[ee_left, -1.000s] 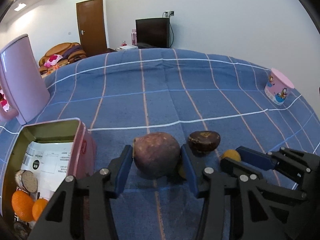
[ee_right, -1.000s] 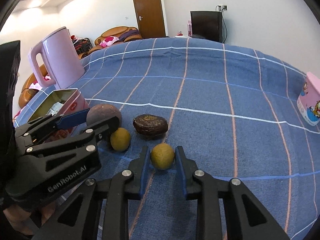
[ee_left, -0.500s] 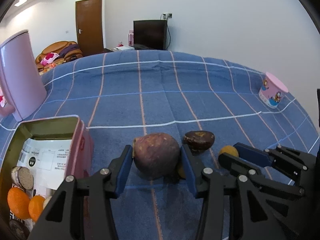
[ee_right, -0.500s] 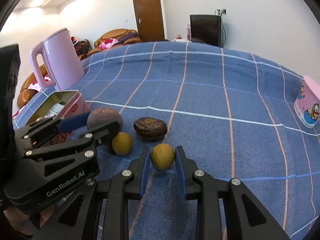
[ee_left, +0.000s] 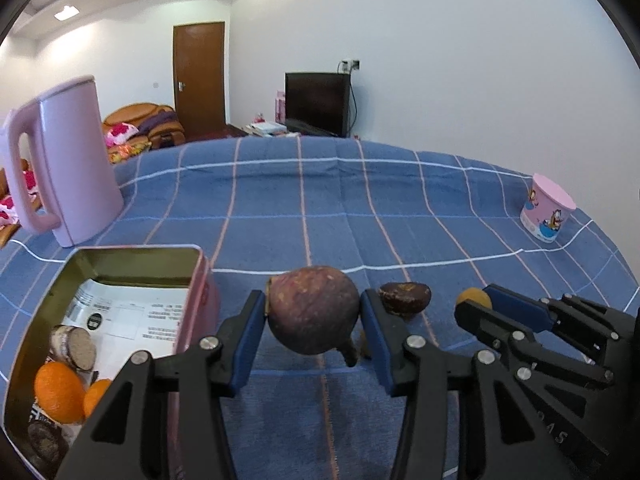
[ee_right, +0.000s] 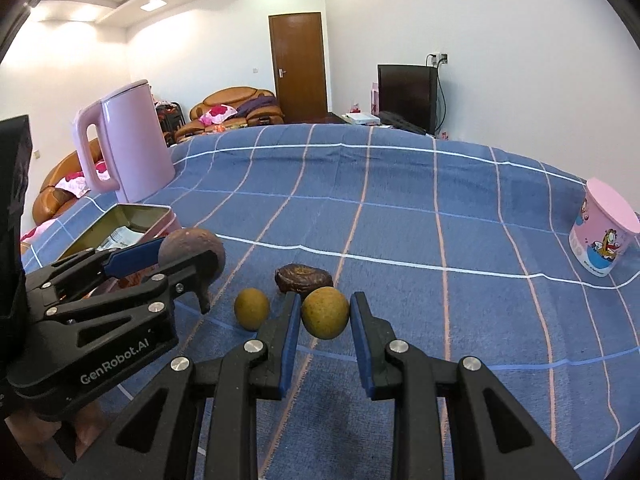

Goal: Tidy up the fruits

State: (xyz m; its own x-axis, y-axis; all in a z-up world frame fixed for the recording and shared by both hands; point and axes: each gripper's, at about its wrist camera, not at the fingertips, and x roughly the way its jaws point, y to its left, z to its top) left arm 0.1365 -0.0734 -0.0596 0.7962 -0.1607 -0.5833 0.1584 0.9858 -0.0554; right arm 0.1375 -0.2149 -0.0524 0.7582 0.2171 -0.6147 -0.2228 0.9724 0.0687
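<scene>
Right now both tools have fruit. Left tool (ee_left: pixel 313 326), black w/ blue pads, is clamped on a big round purple-brown fruit (ee_left: pixel 313 309), pads pressing its sides, jaws partly apart to fit it; fruit looks raised off the blue checked cloth-covered table (ee_left: pixel 400 208), stem end down. Right tool (ee_right: pixel 325 316), same build, is closed tight on a small round yellow-green fruit (ee_right: pixel 325 312), also seemingly clear of the cloth.

Still lying on the cloth: a dark brown wrinkled oval fruit (ee_right: pixel 303 278) just behind the right tool's tips, and a second small yellow-green round fruit (ee_right: pixel 252 308) btwn the two tools.

Open pink rectangular metal tin (ee_left: pixel 196 276) sits just left of the left tool; inside are two oranges (ee_left: pixel 59 392), round brown-topped pieces and printed paper. Pink electric kettle (ee_left: pixel 64 164) stands behind the tin. Pink cartoon-print cup (ee_left: pixel 546 214) is far right, well apart from everything.
</scene>
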